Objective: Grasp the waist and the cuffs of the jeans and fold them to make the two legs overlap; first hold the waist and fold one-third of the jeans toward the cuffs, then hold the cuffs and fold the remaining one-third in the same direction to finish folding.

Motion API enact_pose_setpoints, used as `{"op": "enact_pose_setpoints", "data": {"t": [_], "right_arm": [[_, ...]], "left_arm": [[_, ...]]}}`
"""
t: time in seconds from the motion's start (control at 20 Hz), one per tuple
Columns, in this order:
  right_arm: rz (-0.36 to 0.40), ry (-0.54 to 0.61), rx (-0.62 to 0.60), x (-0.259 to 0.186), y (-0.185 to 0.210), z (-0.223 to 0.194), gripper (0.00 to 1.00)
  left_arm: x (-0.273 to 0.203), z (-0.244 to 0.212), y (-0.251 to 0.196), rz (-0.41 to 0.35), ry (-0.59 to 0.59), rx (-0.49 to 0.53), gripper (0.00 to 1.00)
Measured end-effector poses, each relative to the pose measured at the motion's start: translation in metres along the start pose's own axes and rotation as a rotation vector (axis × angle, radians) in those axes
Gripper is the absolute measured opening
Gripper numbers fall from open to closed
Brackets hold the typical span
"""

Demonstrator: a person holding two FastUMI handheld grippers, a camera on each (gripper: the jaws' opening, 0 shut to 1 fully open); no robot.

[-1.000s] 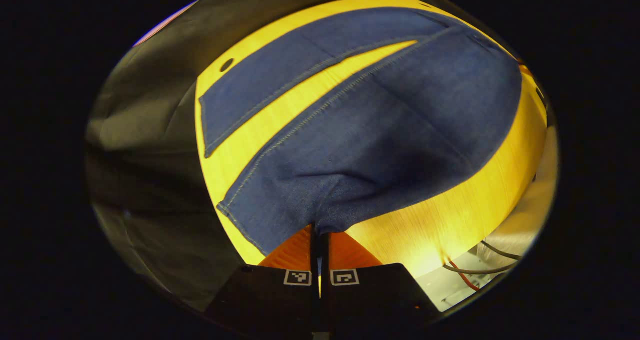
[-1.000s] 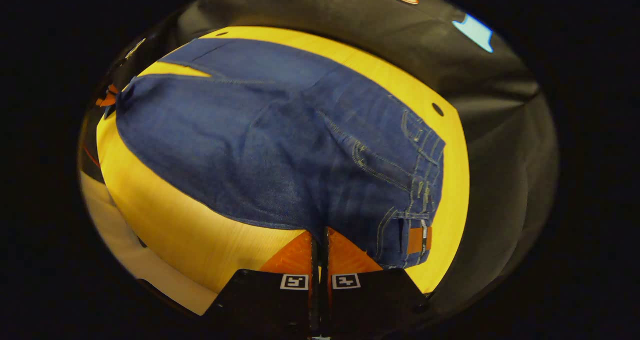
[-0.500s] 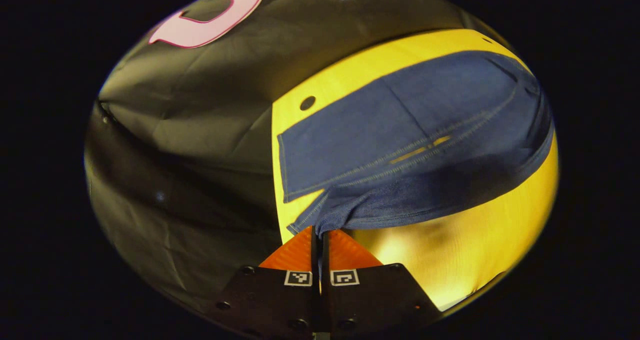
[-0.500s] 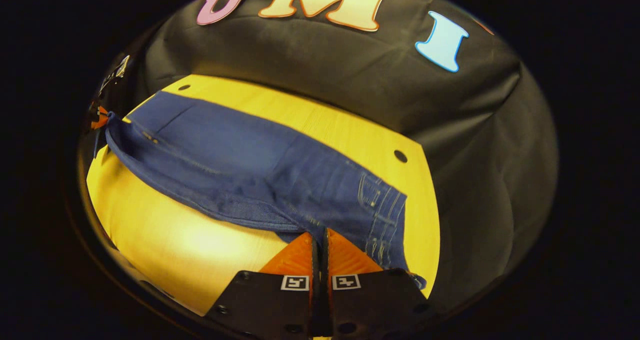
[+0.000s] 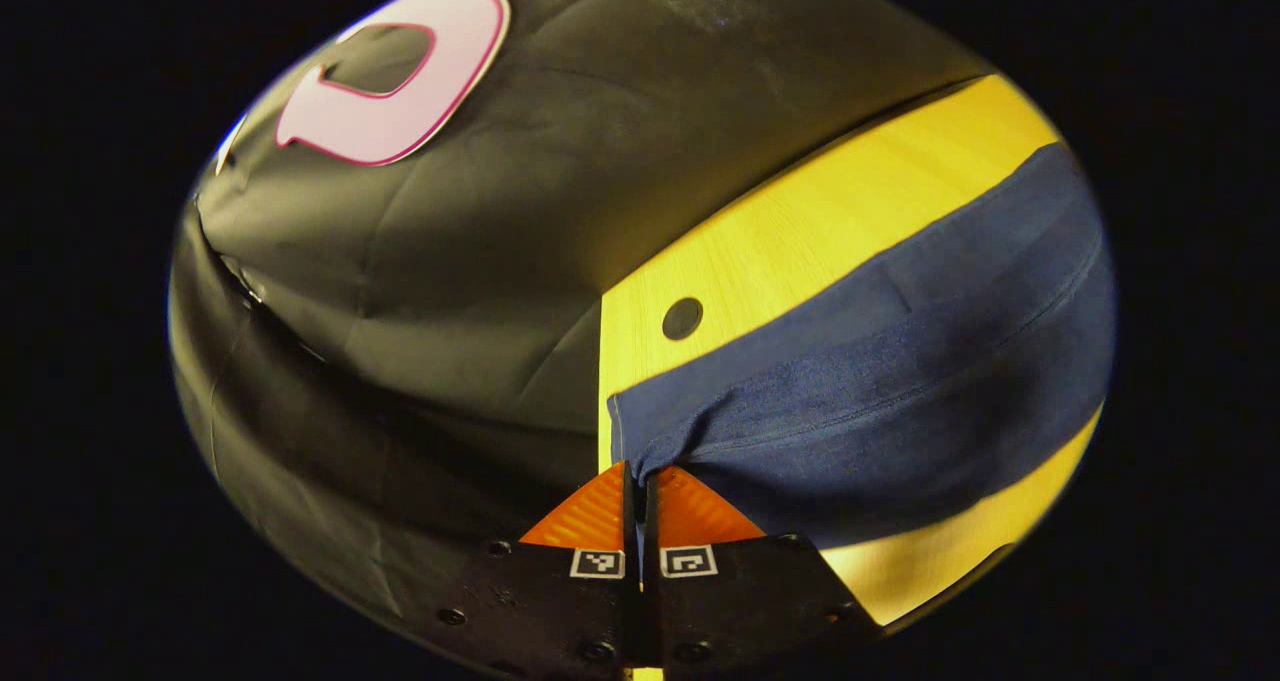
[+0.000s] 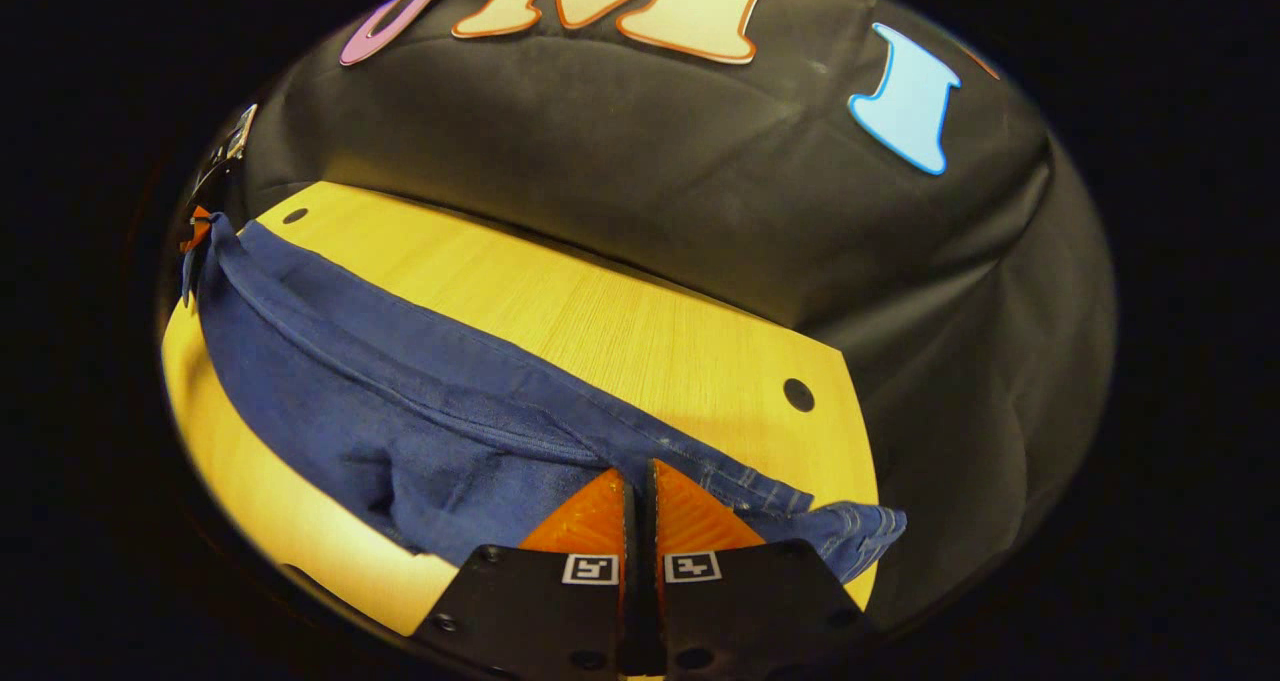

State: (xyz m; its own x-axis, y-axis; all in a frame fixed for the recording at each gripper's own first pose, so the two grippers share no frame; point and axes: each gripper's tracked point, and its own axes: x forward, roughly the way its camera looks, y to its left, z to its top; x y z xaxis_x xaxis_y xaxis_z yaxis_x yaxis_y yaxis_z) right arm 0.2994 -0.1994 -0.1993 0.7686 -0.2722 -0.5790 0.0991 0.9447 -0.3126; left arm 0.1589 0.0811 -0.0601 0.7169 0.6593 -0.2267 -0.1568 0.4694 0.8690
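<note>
Both grippers pinch the jeans (image 5: pixel 880 401) on the worktop (image 6: pixel 600 321): the left gripper (image 5: pixel 640 476) at a leg's end, the right gripper (image 6: pixel 640 476) near the stitched waist, where the other gripper (image 6: pixel 195 231) appears far off.

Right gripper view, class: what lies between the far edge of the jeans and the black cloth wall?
In the right gripper view, a bare strip of yellow wooden table with two small dark holes lies between the jeans and the cloth wall.

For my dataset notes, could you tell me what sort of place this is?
Probably a recording booth rather than a home: a black cloth wall closely backs a bare wooden table with round holes, carrying just the jeans.
</note>
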Motion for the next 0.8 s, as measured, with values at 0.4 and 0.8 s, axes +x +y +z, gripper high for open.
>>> {"op": "enact_pose_setpoints", "data": {"t": [0.4,0.8], "right_arm": [[0.07,0.054,0.007,0.07,0.022,-0.027,0.03],[0.166,0.054,0.183,0.039,0.015,-0.017,0.58]], "left_arm": [[-0.07,0.029,-0.039,0.023,-0.056,-0.008,0.0],[-0.083,0.037,-0.058,-0.082,-0.104,-0.205,0.4]]}}
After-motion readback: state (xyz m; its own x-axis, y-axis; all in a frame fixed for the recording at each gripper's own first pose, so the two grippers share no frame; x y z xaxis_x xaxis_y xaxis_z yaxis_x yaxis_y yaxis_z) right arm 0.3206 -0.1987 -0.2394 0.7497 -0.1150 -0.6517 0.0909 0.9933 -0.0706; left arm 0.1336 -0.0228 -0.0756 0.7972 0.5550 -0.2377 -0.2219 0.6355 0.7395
